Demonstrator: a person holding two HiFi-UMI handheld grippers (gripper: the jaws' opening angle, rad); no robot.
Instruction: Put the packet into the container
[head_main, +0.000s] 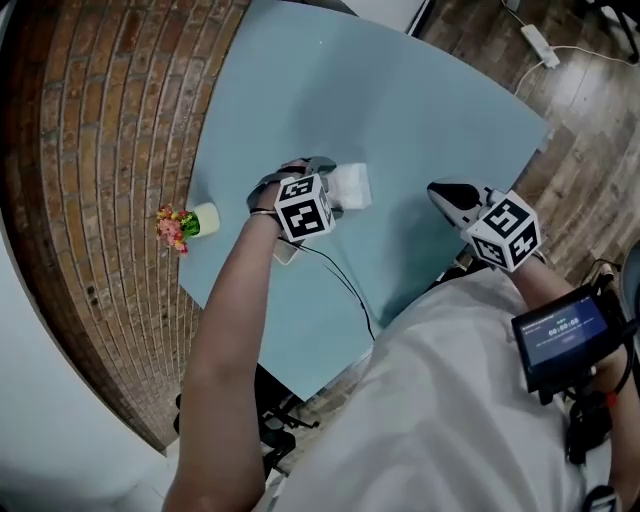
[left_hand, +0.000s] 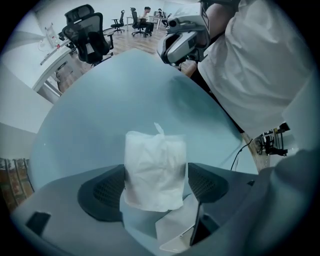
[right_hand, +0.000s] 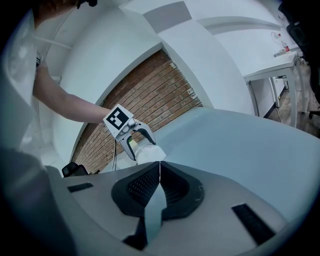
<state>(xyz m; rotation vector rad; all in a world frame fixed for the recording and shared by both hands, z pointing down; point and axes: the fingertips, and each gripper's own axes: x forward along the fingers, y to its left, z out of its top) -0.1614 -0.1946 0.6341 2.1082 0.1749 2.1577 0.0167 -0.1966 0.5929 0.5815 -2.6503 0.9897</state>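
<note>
A white packet (left_hand: 155, 170) stands upright on the light blue table (head_main: 400, 90), between the two jaws of my left gripper (left_hand: 155, 187). The jaws stand wide, and the pads (left_hand: 102, 192) flank the packet's sides without squeezing it. In the head view the left gripper (head_main: 335, 190) points down over the packet (head_main: 350, 186) at the table's middle. My right gripper (head_main: 452, 197) hovers to the right near the table's edge, shut with nothing in it; its jaws meet in the right gripper view (right_hand: 159, 165). I see no container.
A small pot of flowers (head_main: 185, 222) sits at the table's left edge. A flat white object (head_main: 287, 252) with a black cable (head_main: 345, 285) lies just below the left gripper. Office chairs (left_hand: 90, 35) stand beyond the table.
</note>
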